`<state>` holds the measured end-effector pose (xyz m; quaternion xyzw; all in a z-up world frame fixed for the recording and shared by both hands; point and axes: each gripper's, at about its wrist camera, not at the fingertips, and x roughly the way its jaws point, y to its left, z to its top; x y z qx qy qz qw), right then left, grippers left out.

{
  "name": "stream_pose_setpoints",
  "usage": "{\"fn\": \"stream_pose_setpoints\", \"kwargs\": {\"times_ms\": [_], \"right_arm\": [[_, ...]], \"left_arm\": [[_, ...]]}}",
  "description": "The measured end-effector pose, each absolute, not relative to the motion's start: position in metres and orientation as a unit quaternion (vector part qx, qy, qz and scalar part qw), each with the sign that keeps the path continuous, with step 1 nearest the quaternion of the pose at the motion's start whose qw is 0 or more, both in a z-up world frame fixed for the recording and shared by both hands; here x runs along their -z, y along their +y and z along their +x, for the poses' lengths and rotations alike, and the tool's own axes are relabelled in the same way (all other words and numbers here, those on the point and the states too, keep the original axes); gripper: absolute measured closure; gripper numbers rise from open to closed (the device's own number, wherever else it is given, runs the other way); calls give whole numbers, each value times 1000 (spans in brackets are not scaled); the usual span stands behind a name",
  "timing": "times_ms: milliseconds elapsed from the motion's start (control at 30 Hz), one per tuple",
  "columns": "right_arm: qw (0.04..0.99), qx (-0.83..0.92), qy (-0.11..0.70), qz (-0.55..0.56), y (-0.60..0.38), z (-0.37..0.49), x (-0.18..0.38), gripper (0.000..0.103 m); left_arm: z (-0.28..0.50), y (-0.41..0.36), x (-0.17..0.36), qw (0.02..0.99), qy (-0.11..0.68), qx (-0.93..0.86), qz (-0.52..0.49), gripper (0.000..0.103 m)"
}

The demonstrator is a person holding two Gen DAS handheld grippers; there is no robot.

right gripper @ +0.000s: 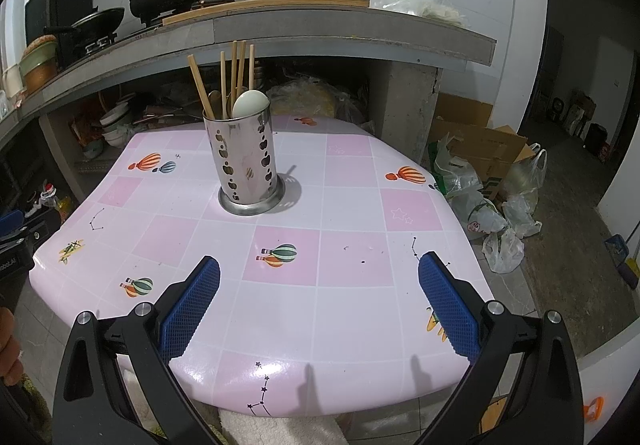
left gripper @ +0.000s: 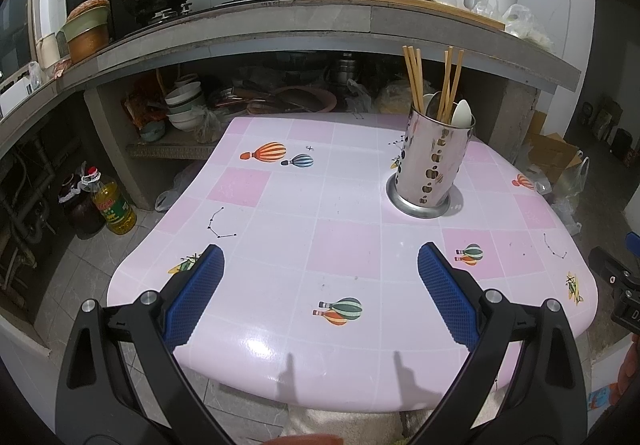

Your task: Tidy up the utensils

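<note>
Wooden chopsticks [right gripper: 234,79] stand near-upright, perhaps splayed, in holder [right gripper: 245,161].

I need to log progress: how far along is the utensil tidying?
Looks done or nearly so: chopsticks and a white spoon stand in the metal holder. Nothing is in hand; the left hand-held gripper and the right hand-held gripper are open, empty. No loose utensils show on the table.
</note>
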<state>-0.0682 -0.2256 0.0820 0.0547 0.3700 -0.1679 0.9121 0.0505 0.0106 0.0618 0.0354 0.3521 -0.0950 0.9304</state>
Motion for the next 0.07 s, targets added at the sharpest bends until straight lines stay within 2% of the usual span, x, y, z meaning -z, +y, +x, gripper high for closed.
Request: {"fn": "stream_pose_setpoints", "kwargs": {"times_ms": [67], "right_arm": [[912, 167, 371, 55, -226, -69, -82, 6]], "left_arm": [[51, 11, -61, 930, 353, 95, 35, 9]]}}
